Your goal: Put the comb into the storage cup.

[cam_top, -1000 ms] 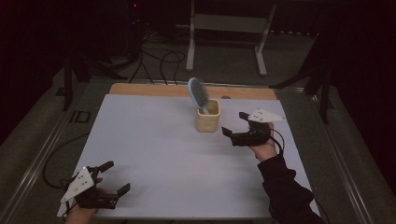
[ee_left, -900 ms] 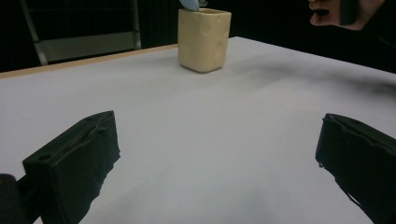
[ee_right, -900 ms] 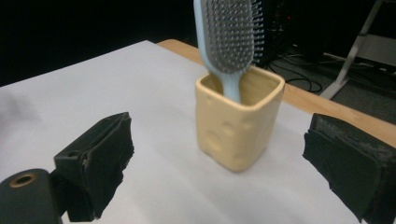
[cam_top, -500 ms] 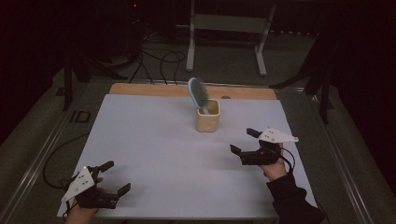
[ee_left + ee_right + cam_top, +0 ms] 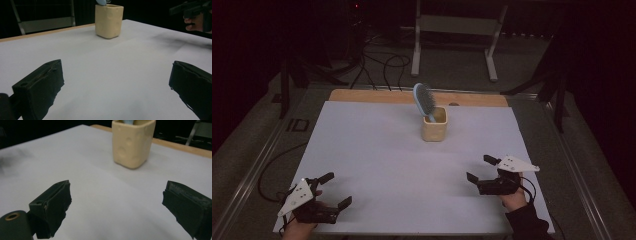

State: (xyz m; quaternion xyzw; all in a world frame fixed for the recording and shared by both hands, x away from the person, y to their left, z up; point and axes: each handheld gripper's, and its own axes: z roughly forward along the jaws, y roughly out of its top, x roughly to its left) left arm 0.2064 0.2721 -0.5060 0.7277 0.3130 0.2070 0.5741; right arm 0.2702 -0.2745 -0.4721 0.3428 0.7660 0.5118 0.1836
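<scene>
A cream square cup [image 5: 434,125] stands at the far middle of the white table [image 5: 377,150], with a blue hairbrush [image 5: 423,100] upright in it, bristles up. The cup [image 5: 109,20] is far ahead in the left gripper view and closer in the right gripper view, cup [image 5: 132,142]. My left gripper [image 5: 336,189] rests open at the near left corner, nothing between its jaws. My right gripper [image 5: 481,168] is open at the near right, held by a hand, well short of the cup. The right gripper [image 5: 192,8] also appears at the top right of the left gripper view.
A wooden strip [image 5: 412,97] runs along the table's far edge. Beyond it, cables [image 5: 377,65] lie on the dark floor beside a metal stand [image 5: 452,40]. Metal rails [image 5: 257,160] flank the table.
My right gripper has drawn back from beside the cup toward the near right edge of the table. The left gripper has stayed put.
</scene>
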